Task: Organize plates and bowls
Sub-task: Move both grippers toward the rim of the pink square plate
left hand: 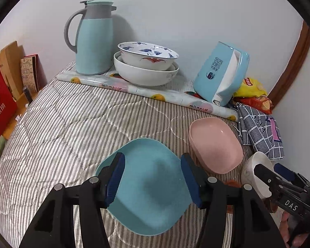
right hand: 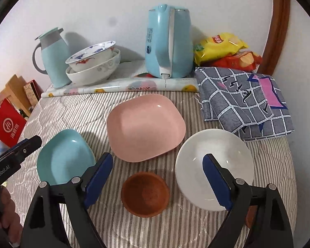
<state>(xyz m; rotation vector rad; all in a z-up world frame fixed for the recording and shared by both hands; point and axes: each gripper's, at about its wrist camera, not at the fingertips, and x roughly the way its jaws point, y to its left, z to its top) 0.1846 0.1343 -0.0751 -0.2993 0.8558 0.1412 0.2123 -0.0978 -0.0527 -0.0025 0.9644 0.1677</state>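
Between your left gripper (left hand: 150,177) pads sits the teal dish (left hand: 148,186); from the left wrist view the pads flank its sides, but contact isn't clear, and the right wrist view shows it resting on the striped cover (right hand: 175,227), so treat it as not gripped. Your right gripper (right hand: 157,179) is released, jaws wide, hovering over the brown bowl (right hand: 145,194) with the white bowl (right hand: 212,165) under its right pad at 3 o'clock and the pink dish (right hand: 145,130) at 12 o'clock. My read: you're between picks. For a clean nest, take the teal dish by one rim edge, not across its width, lift level, and seat it square into the pink dish, corners aligned. Brown bowl into white bowl afterwards looks sensible. Keep the two grippers apart; they're close at the teal dish. Readable text: "GenRobot.AI" on the left gripper body in the right wrist view, "DAS" on the right gripper in the left wrist view. Kettle (right hand: 167,41) carries Chinese print too small to read; red bag (right hand: 8,124) has a circular logo.
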